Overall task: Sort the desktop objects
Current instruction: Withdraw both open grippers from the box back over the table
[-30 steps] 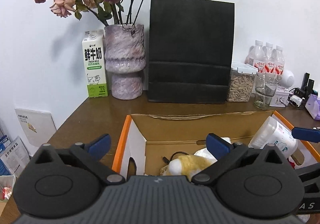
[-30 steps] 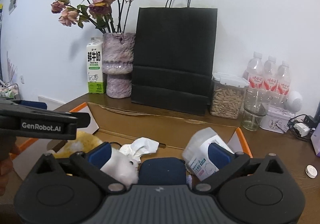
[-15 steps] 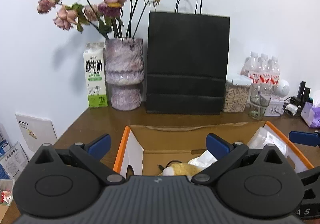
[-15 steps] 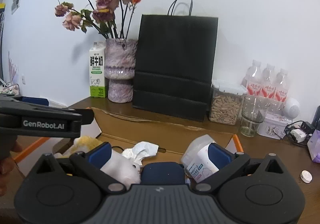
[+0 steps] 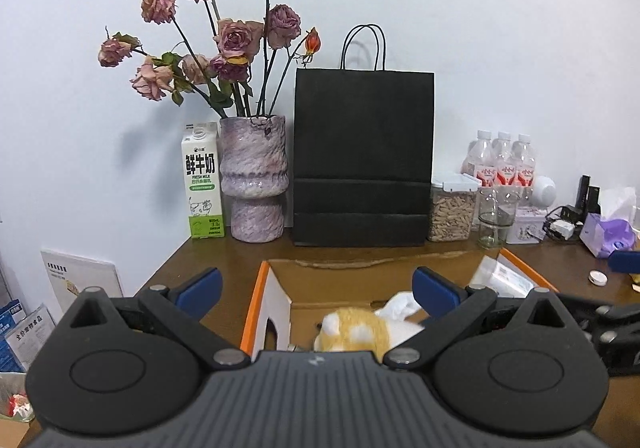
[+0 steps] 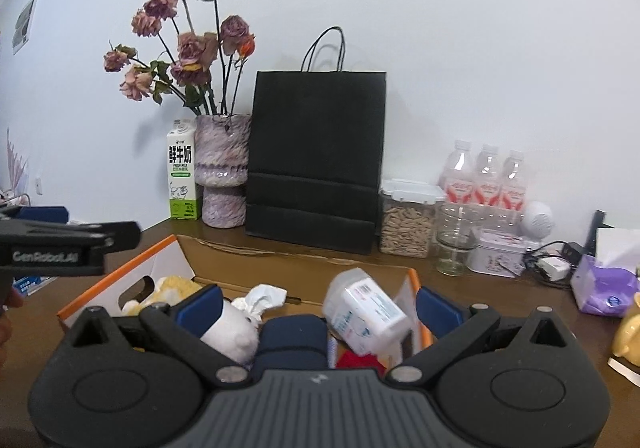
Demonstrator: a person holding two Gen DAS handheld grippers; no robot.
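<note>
Both grippers hover empty above a cardboard box, jaws spread wide. The right gripper point(image 6: 318, 304) has its blue fingers apart with nothing between them; the left gripper point(image 5: 316, 290) is equally wide and grips nothing.

Just ahead of and below the right gripper, inside the box point(image 6: 120, 274), lie a white plush toy point(image 6: 236, 332), a crumpled tissue point(image 6: 266, 294), a navy pouch point(image 6: 294, 336) and a clear plastic jar point(image 6: 364, 312). The jar lies tipped, its long axis slanting from the far left down toward the near right, with the capped end nearer the gripper as best I can judge. Under the left gripper sits a yellow plush toy point(image 5: 354, 330).

Risks: the two grippers hang close together and could collide. Further right on the table, a small white cap point(image 5: 597, 278), a tissue pack point(image 6: 604, 284) and a yellow mug point(image 6: 630, 332) sit unsorted, and a careless reach could knock the glass point(image 6: 454, 248) behind them.
</note>
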